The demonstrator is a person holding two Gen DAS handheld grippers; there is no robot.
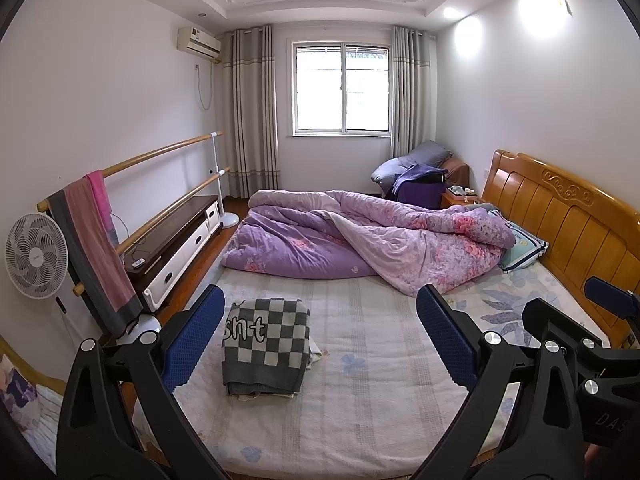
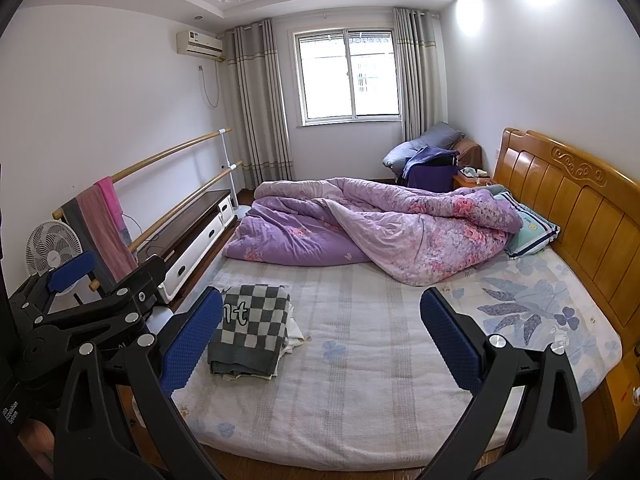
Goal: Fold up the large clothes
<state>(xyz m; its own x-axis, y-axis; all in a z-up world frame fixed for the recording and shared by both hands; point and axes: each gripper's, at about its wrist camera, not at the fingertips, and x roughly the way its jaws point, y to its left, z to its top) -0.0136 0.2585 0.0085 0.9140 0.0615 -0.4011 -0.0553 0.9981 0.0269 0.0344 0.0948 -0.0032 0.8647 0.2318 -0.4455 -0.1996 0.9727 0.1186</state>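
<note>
White-walled bedroom: wooden headboard (image 1: 560, 216), curtained window (image 1: 341, 89), wall air conditioner (image 1: 199, 40).

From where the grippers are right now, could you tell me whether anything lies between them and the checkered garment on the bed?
Nothing visible does. The checkered garment lies folded on the bed sheet, with only bare sheet between it and the open left gripper and right gripper. The purple quilt lies well behind it.

The bed (image 1: 360, 380) is covered by a pale sheet with faint stripes and blue flower prints. A folded grey-and-white checkered garment (image 1: 266, 346) lies on its near left part, over some lighter fabric. A rumpled purple floral quilt (image 1: 360, 236) is heaped across the far side, touching a pillow (image 1: 524, 246) by the wooden headboard (image 1: 560, 216).
</note>
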